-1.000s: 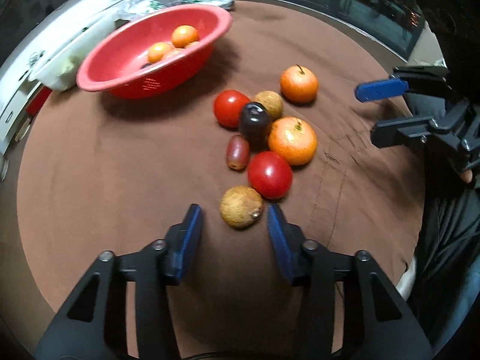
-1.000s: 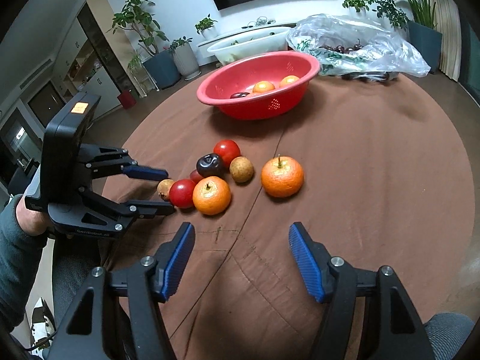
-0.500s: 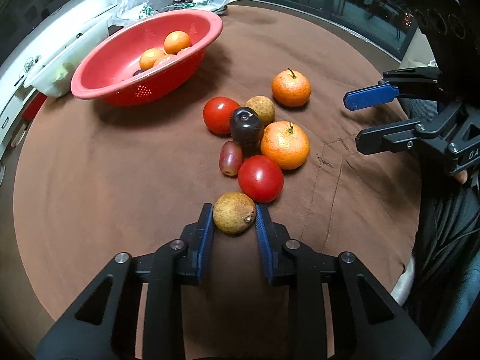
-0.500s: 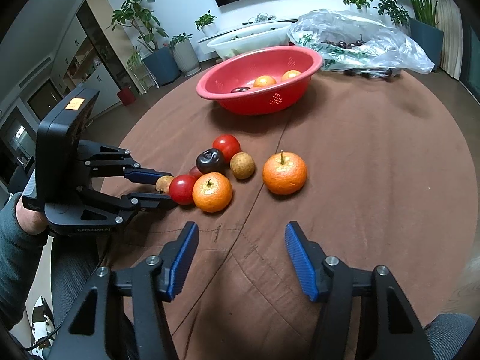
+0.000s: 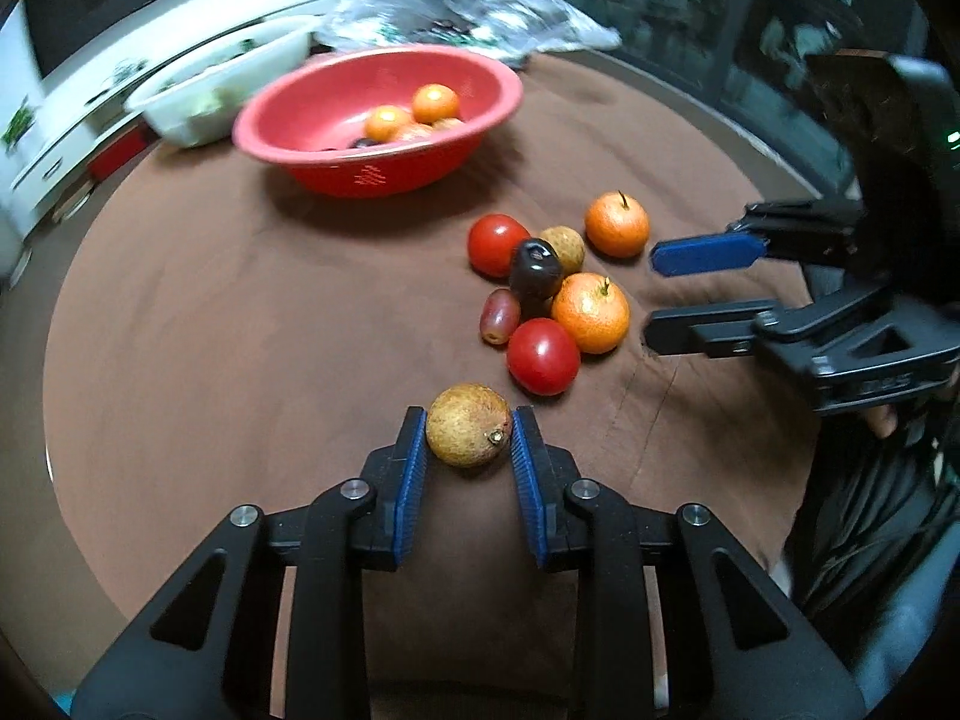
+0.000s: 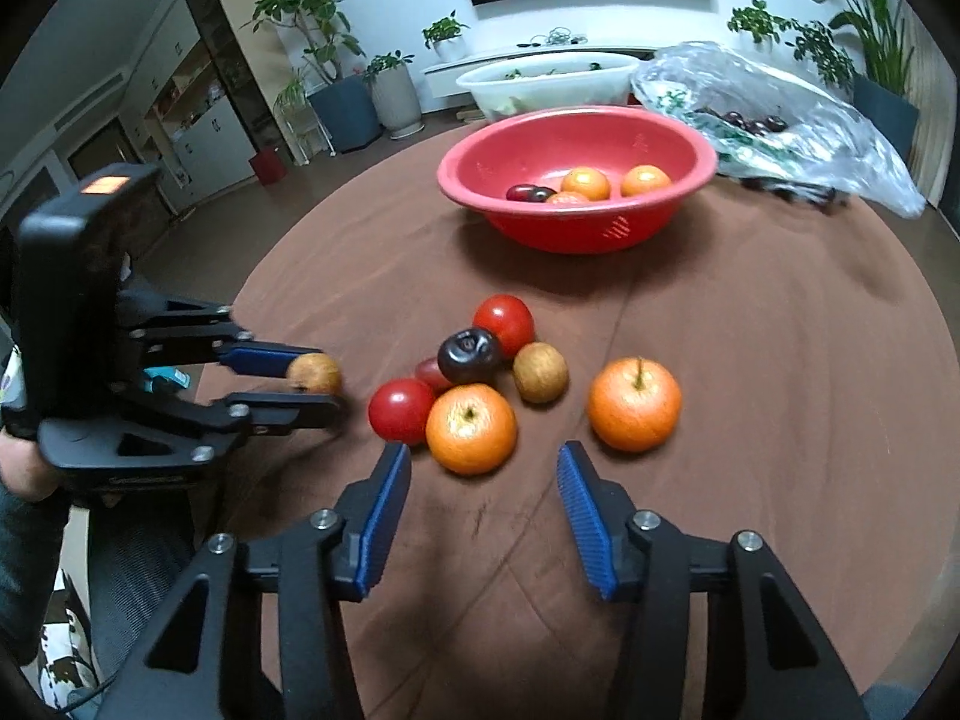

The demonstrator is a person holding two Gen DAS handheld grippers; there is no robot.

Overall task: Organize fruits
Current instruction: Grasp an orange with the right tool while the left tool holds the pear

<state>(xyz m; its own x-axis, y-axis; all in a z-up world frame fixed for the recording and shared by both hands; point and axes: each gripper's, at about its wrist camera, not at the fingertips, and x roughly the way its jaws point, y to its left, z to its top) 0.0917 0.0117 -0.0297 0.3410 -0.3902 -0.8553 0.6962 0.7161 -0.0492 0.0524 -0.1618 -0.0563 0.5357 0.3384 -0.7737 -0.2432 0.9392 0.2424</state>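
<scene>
Left tongs (image 5: 469, 433): clamped on the brown fruit (image 5: 469, 425), just off the pile, over the bench (image 5: 240, 330).
Right tongs (image 6: 483, 501): wide apart, empty, near an orange (image 6: 471, 429).
Handling: small, firm, probably light; squeeze its middle.
Destination: likely the red bowl (image 5: 384, 171).
Hidden: fruit's underside; lift unclear.

Black angular left tool (image 5: 469, 441), ridged blue pads (image 5: 410, 480), silver screws, right tool (image 6: 483, 504) alike
</scene>
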